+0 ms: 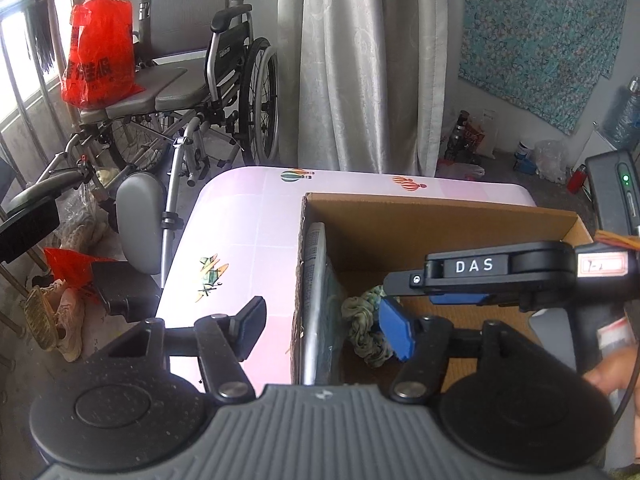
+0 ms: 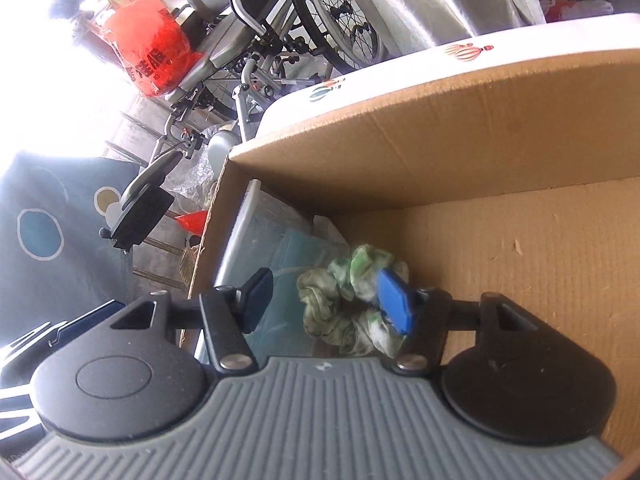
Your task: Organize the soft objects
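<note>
While my right gripper (image 2: 326, 306) reaches down into the cardboard box (image 2: 460, 120), its jaws stand wide apart with nothing between the pads. In the right wrist view the green and white scrunchie (image 2: 344, 304) lies on the box floor just below the middle of the frame; the blue right pad (image 2: 394, 306) overlaps its right edge, though I cannot tell if it touches, and the dark left pad (image 2: 256, 304) stands clear of it to the left. Left of the scrunchie, a flat clear packet (image 2: 272, 256) leans against the box's left wall. My left gripper (image 1: 324, 326) is also spread wide and holds nothing; in its view the left pad (image 1: 252, 326) hangs over the pink table (image 1: 240, 232) at lower left of centre, the blue right pad (image 1: 394, 330) sits inside the box (image 1: 420, 220), and the box's left wall runs between the two. From that view the scrunchie (image 1: 366, 326) shows low in the frame, just left of that blue pad, and my right gripper (image 1: 480, 276) comes in from the right edge above it. A wheelchair (image 1: 192, 80) carrying a red bag (image 1: 100, 52) stands in the upper left.
</note>
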`<state>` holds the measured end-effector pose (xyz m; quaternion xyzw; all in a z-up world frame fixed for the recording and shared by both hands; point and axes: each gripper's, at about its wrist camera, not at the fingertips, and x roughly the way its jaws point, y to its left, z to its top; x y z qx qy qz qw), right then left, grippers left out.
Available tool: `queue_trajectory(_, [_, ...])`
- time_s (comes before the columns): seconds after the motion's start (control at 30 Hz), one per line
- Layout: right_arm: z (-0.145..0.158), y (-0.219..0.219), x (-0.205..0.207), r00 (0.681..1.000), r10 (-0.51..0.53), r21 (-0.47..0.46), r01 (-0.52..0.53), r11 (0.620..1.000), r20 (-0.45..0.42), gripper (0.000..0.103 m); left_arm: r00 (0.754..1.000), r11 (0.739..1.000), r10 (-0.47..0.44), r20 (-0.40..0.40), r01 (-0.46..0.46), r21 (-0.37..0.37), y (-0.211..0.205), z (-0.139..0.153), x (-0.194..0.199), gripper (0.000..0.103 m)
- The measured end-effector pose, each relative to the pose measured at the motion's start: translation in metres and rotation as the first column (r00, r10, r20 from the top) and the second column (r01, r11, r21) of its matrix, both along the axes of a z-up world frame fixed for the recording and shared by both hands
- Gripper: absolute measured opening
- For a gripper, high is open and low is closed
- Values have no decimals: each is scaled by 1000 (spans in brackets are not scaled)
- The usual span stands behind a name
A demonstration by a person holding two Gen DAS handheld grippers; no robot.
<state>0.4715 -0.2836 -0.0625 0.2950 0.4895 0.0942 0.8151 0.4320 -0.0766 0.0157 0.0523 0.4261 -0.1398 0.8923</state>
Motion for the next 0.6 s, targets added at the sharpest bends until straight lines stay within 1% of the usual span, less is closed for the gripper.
queue_trajectory(0.1, [26,-14,-16,999,5,-23,-4,1000,35,58,1000,1000,-1,7,1,-30,6,7,-16,69])
queue_trajectory(0.17, [52,-26,-35,997,24,-82,-18,996,75,58,1000,998,7,8,-6,-61,12,13,-29,73])
queue_trajectory(0.2, [66,-34,-47,995,40,-123,-27,992,97,58,1000,997,14,9,-13,-77,15,15,-35,74])
queue_trajectory(0.23, [77,-41,-59,992,52,-169,-32,985,115,58,1000,996,21,9,-20,-92,19,17,-43,78])
queue_trajectory(0.3, [97,-62,-84,989,73,-275,-34,961,131,58,1000,993,18,18,-16,-119,23,20,-57,80])
queue_trajectory(0.37, [112,-88,-110,991,47,-341,0,940,129,58,1000,990,4,23,-1,-142,26,22,-72,81])
queue_trajectory(0.5, [127,-130,-164,994,-25,-347,61,936,107,58,999,985,-37,-4,35,-170,24,24,-98,82])
queue_trajectory(0.53, [130,-135,-180,993,-29,-340,66,938,113,58,999,984,-47,-4,45,-171,23,25,-107,82])
queue_trajectory(0.6, [140,-134,-214,988,-23,-304,69,950,153,58,999,984,-50,3,50,-173,24,30,-124,82])
